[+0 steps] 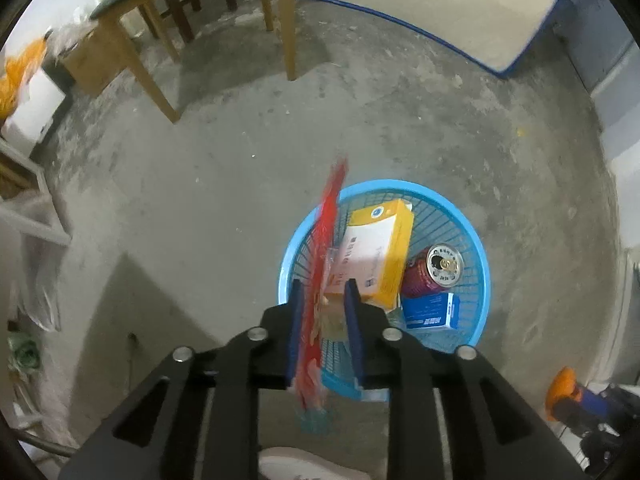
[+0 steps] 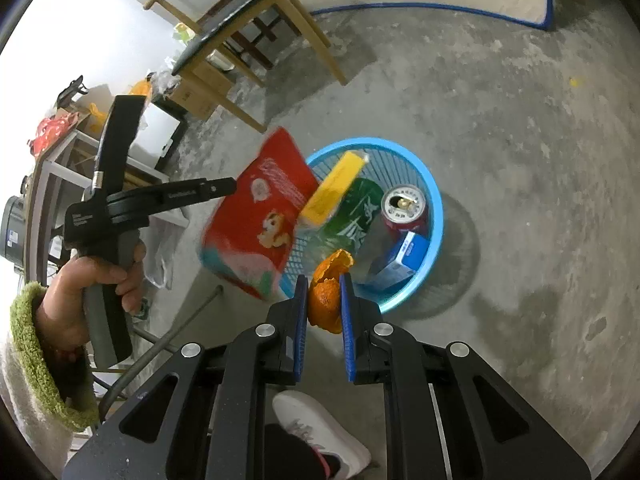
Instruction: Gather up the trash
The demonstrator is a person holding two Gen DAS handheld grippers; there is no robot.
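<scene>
Left wrist view: left gripper points down over a blue basket at lower centre; its fingers stand a little apart with a red snack bag edge-on between them; the bag lies against the left finger, clear of the right one; it is blurred
Right wrist view: right gripper at lower centre; its fingers pinch an orange peel just before the basket's near rim
Writing: the red snack bag shows white lettering and a cartoon figure, too blurred to read; print on the boxes and the green packet is too small to read
Basket contents: yellow and white box leaning at the left; red can upright, its top opened; blue and white box nearest the camera; green packet under the yellow box, seen from the right wrist
Left hand: hand at left of the right wrist view grips the left gripper's handle; a fuzzy green cuff at the wrist; the snack bag hangs at that gripper's tip over the basket's left rim
Surface: bare grey concrete floor, stained; basket stands on it
Room: wooden chair at upper left; pale mat with blue edging at upper right; white shoe at the bottom edge
</scene>
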